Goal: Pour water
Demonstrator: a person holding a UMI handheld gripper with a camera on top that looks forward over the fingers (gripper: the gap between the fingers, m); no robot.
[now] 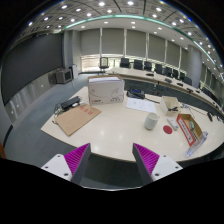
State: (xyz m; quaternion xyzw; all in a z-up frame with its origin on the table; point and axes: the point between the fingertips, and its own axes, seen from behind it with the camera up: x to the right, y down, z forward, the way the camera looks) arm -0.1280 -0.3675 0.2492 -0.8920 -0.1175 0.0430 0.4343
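My gripper (111, 160) is open, its two magenta pads (75, 158) spread wide over the near edge of a pale table (112, 130), with nothing between them. Well beyond the fingers, toward the right, a small light green cup (151, 121) stands on the table. Just right of it is a red and orange packet or container (186, 127). I cannot make out a water bottle or jug.
A flat brown cardboard sheet (76, 118) lies on the table's left part. A white box (106, 90) stands at the far side. Papers and small items (165, 103) sit at the far right. Chairs and desks (150, 67) line the windowed back wall.
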